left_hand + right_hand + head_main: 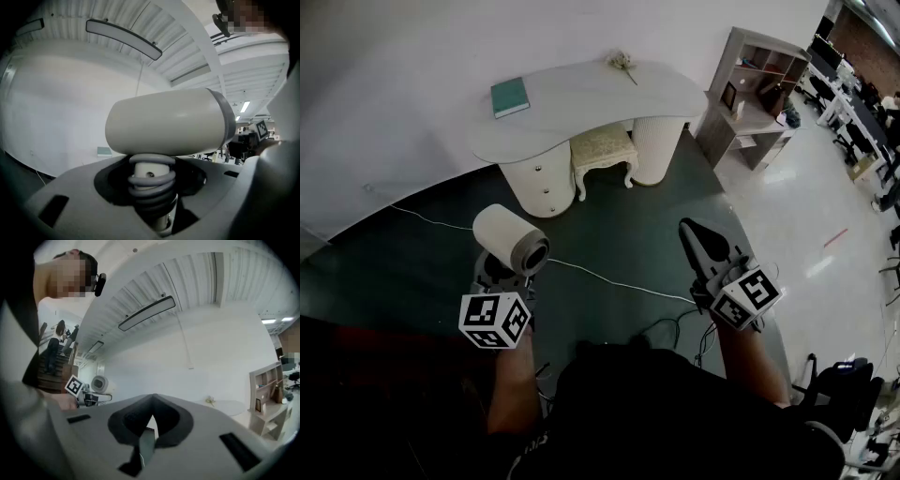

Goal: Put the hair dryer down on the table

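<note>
Got the hair dryer (511, 240) pinched by its handle in the left hand-held gripper (151, 185), pale barrel right above the jaws, up in the air. Got the right hand-held gripper (151, 420) pressed together and empty, off to the right of the left one. Well short of the counter (581, 108) too, way out ahead of both with a green book (510, 97) on top.

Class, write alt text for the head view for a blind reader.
The left gripper holds a cream hair dryer above a dark floor; the right gripper is shut, empty. Ahead stands a white table bearing a teal book.
</note>
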`<state>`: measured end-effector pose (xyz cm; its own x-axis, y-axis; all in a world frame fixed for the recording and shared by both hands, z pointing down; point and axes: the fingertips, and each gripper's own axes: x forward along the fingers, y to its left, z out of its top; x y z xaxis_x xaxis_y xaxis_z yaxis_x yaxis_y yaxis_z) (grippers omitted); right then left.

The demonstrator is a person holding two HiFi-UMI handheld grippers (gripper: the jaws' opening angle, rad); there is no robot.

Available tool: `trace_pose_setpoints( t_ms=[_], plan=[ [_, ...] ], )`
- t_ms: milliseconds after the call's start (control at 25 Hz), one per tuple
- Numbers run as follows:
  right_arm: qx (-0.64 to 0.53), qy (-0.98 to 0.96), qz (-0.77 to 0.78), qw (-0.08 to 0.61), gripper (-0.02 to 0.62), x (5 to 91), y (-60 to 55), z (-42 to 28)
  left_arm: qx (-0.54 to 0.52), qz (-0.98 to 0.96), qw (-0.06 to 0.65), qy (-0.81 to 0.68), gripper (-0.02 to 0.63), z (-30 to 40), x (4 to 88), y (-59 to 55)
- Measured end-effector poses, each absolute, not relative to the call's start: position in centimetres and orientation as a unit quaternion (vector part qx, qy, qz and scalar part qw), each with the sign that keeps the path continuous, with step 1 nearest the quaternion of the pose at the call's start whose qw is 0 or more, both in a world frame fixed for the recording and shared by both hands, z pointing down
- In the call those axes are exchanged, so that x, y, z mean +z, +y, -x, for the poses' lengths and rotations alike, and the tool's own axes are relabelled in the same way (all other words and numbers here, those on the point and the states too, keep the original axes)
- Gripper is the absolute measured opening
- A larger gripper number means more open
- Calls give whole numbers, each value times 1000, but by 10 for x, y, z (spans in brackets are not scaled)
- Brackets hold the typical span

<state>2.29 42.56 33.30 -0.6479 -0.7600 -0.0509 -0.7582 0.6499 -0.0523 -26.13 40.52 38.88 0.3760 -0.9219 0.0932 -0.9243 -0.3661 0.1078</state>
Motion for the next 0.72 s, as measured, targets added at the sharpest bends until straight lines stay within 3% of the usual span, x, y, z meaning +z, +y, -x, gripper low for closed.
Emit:
trace_pose_setpoints(
  t_ms=[720],
  plan=[
    [-43,914,400,58,3,350,429,-97,46,-824,58,-562,212,186,383,416]
  ],
)
